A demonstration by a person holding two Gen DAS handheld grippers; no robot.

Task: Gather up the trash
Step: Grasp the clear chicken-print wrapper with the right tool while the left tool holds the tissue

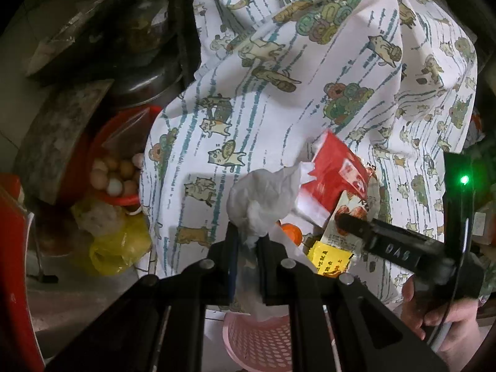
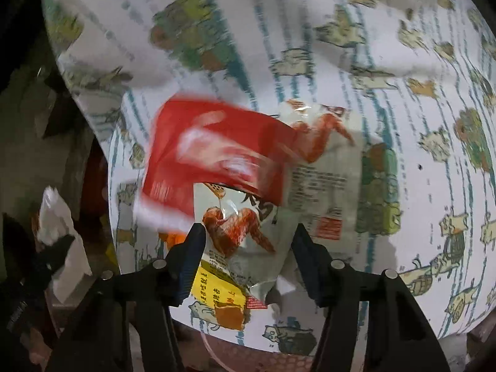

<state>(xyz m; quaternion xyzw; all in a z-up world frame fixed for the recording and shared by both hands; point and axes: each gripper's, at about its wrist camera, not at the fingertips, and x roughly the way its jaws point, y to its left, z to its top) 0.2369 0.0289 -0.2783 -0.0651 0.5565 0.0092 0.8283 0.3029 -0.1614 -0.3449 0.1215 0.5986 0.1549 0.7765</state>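
My left gripper point(image 1: 248, 238) is shut on a crumpled white tissue point(image 1: 263, 198) and holds it above the pink perforated basket point(image 1: 257, 338). My right gripper point(image 2: 248, 238) is open, its fingers either side of a chicken-wing snack wrapper point(image 2: 245, 226) lying on the cat-print tablecloth point(image 2: 387, 62). A red wrapper point(image 2: 210, 152), blurred, lies over the wrapper's far end. A yellow wrapper point(image 2: 217, 291) and an orange piece point(image 2: 229, 316) lie near the table edge. In the left wrist view the right gripper point(image 1: 344, 223) touches the same wrappers point(image 1: 334, 173), next to an orange cap point(image 1: 293, 232).
The cloth-covered table point(image 1: 279, 77) fills most of both views. Left of it stand a red basin of eggs point(image 1: 114, 173), a yellow plastic bag point(image 1: 114, 248), metal pots point(image 1: 145, 71) and boards. A red stool edge point(image 1: 12, 263) is at far left.
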